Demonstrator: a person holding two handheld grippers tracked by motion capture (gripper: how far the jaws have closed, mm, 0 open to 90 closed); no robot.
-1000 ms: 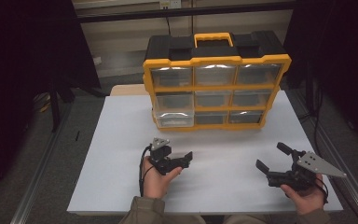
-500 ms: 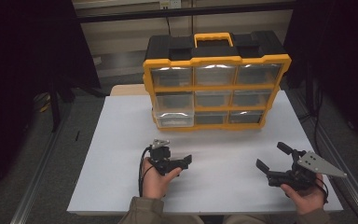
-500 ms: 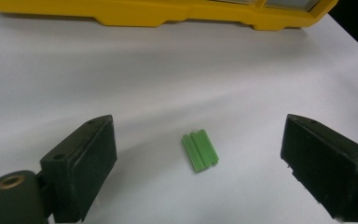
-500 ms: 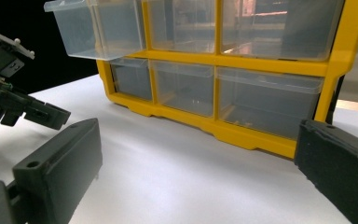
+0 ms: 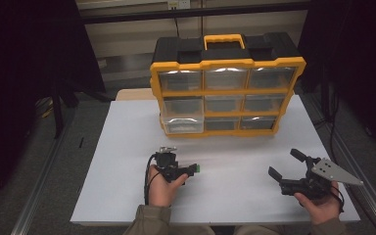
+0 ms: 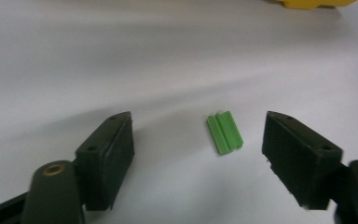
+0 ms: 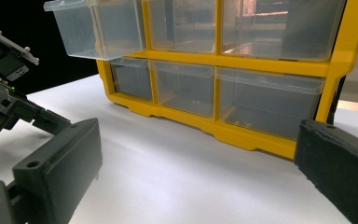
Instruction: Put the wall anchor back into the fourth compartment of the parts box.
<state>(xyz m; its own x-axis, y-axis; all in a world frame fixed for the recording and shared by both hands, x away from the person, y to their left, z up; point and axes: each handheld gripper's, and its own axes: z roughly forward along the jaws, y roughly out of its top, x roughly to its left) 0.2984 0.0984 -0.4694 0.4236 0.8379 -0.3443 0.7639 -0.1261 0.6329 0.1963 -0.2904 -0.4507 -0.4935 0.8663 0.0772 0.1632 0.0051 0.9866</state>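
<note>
- My left gripper sits low over the white table, near its front edge, held in the left hand.
- Left jaws: part open, and they have just been closing. Nothing is gripped.
- A small green block lies flat on the table between the left jaws, closer to the right-hand jaw in the left gripper view. Neither pad touches it; bare table shows on both sides.
- In the high view the block appears as a green spot at the left gripper's tip, well in front of the organizer.
- My right gripper is held in the right hand near the table's front right corner, well apart from the left gripper.
- Right jaws: wide open, nothing between them. In the right gripper view they frame the lower drawers.
- The organizer stands upright at the back of the table: yellow frame, black top, yellow handle, three rows of three clear drawers.
- The bottom-left drawer in the high view is pulled part way out; the other drawers sit flush.
- In the right gripper view that drawer projects from the frame at upper left, and the left gripper shows at the left edge.
</note>
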